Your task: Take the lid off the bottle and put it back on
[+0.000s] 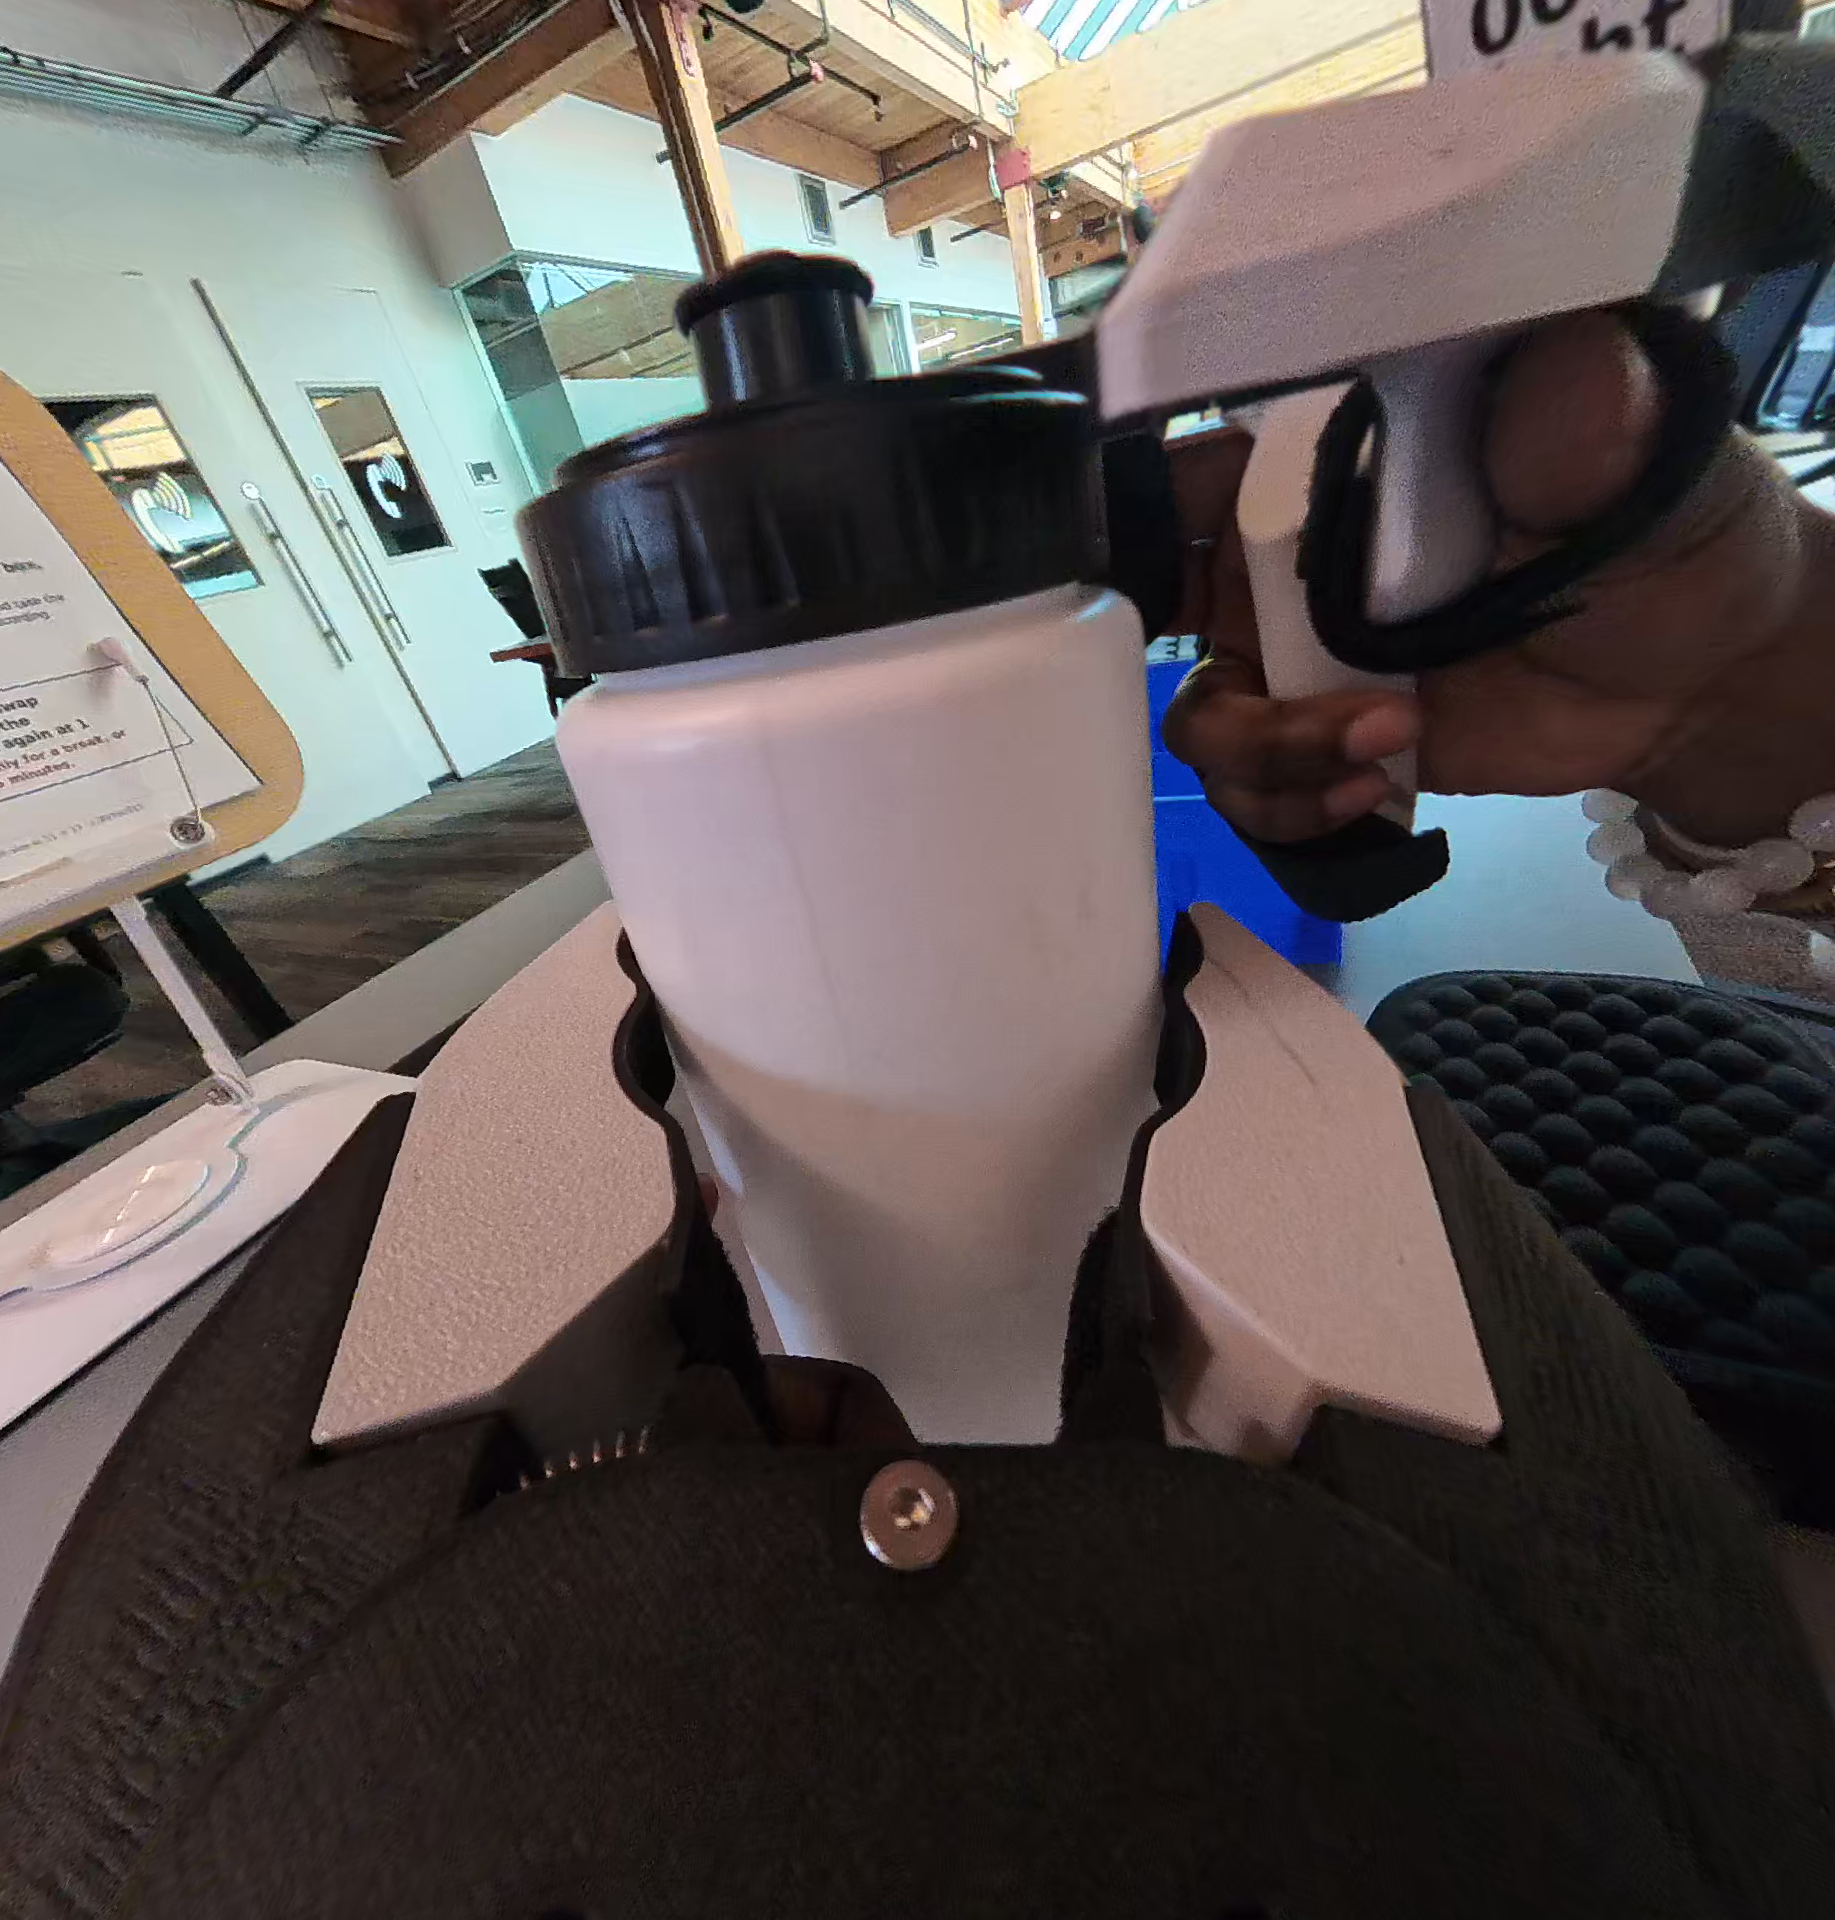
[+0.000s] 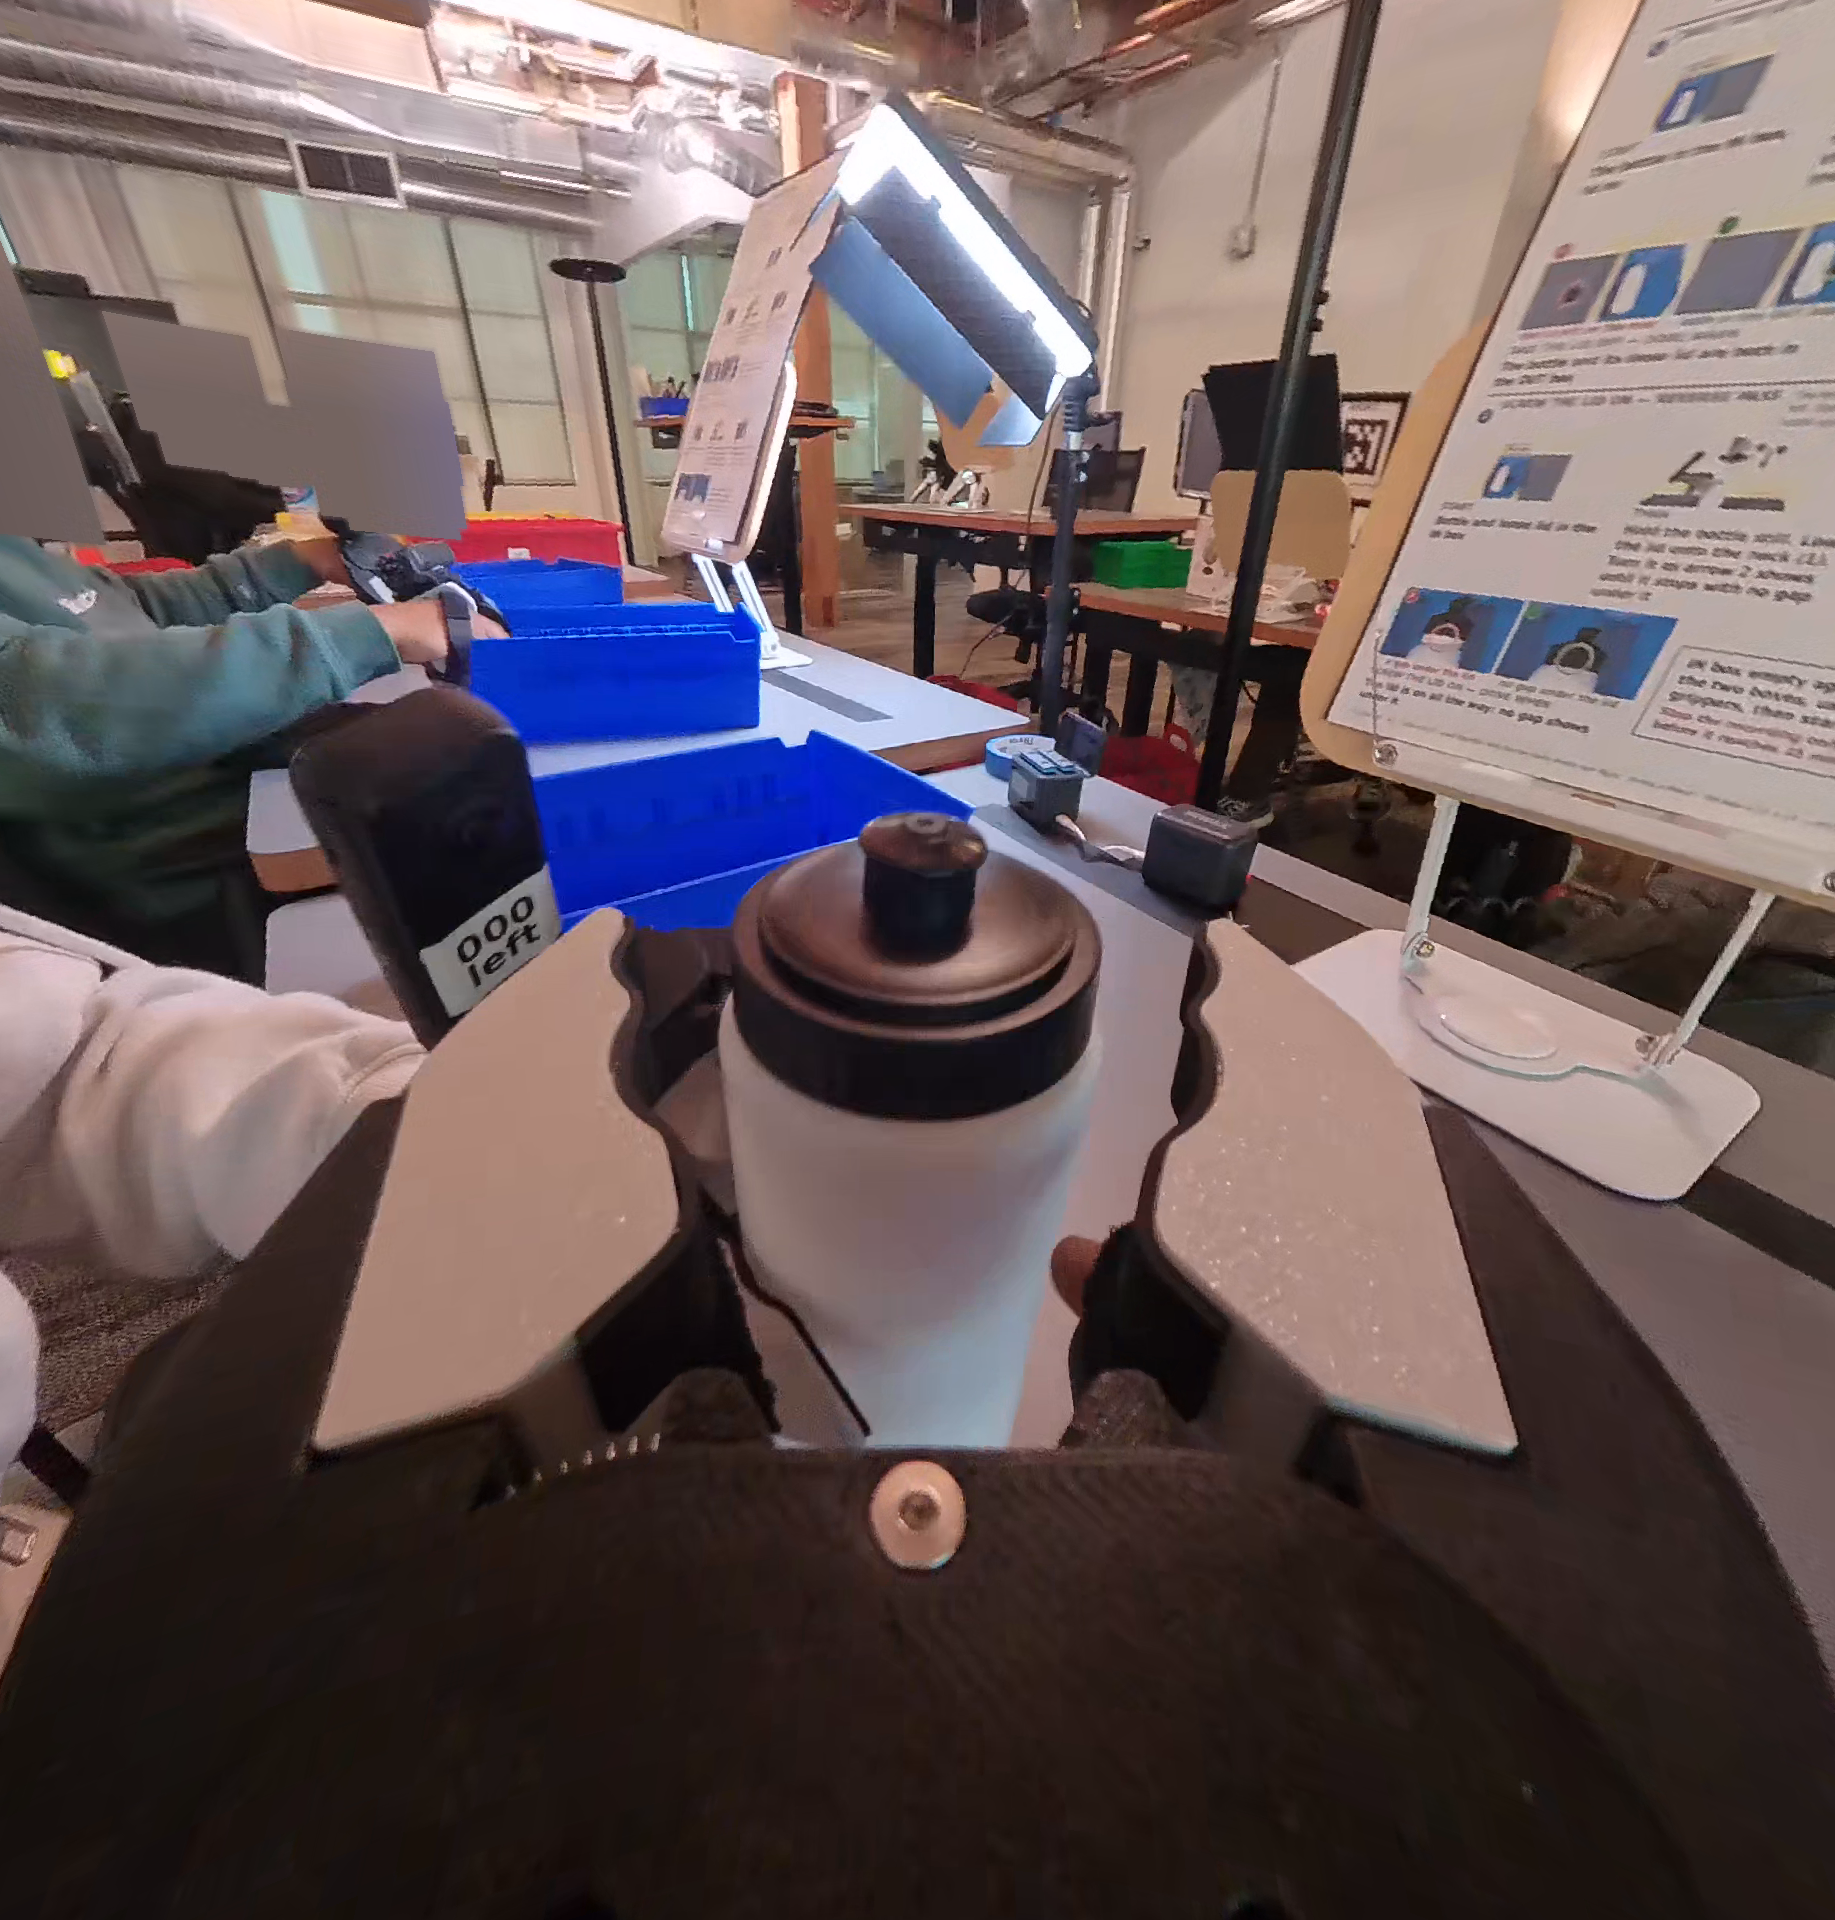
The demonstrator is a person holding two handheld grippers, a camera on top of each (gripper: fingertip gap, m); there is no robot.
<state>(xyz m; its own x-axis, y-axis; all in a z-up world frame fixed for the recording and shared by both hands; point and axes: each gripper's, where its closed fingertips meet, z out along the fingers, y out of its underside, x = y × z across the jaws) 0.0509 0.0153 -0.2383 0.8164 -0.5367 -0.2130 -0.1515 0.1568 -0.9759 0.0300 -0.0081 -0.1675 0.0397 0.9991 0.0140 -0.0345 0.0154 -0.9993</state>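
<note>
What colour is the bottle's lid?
Black, ribbed around its rim; the lid shows best in the left wrist view.

An open-plan lab workspace: exposed wooden ceiling beams (image 1: 1183, 83), blue parts bins (image 2: 622, 675), instruction boards on stands (image 2: 1619, 436), work tables (image 2: 1006, 525).

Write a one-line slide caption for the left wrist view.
Left gripper clamps the white bottle while the right gripper closes in on its black lid.
</note>
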